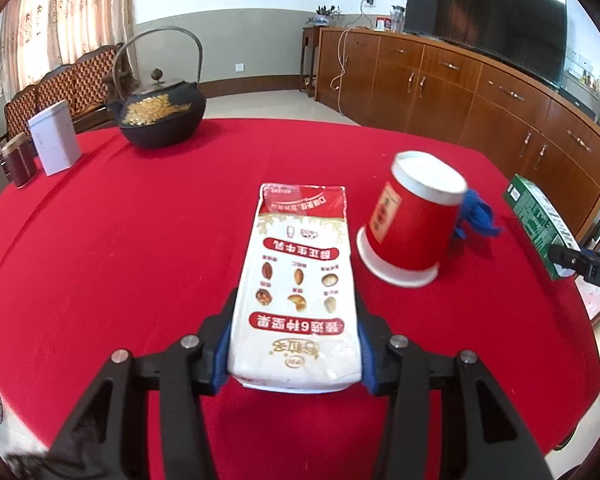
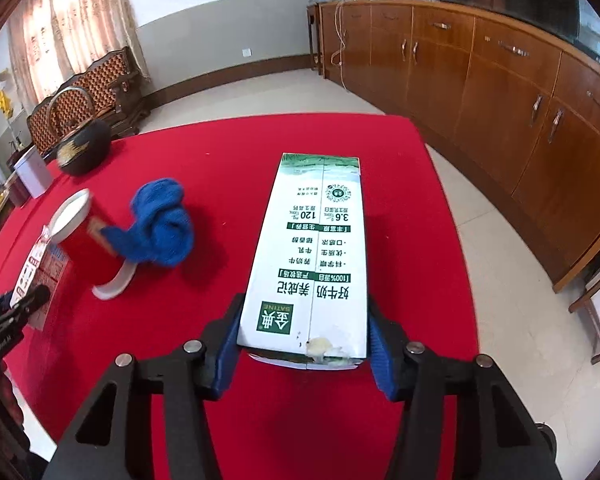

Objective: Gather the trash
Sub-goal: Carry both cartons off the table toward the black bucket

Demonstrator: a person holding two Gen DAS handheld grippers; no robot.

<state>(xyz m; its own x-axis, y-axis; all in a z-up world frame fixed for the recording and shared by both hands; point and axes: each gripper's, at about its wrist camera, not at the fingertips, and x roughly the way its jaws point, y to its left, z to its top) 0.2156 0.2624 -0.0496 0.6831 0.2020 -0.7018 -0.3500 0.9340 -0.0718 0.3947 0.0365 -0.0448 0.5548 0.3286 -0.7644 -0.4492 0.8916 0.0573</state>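
- Left wrist view: the left gripper (image 1: 296,356) is clamped on the near end of the white nut-milk pouch (image 1: 300,276), held over the red tablecloth (image 1: 140,240). The pouch looks soft, so I'd guess it could sag or slip out.
- Right wrist view: the right gripper (image 2: 302,344) pinches the green-and-white milk carton (image 2: 312,256) by its near end. There's a white blob at the torn end, so it might drip. The tipped red paper cup (image 2: 88,244) and blue cloth (image 2: 160,224) lie close; a swing could knock them.

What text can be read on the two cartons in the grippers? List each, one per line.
"SATINE", on the green logo of the green-and-white milk carton in the right gripper.
"3.6" and "120", on the same carton.
"100%", in a green band on it.
"6", in the red banner on the white-and-red carton in the left gripper.
Both cartons carry Chinese print, seen upside down; the small print is too small to read.
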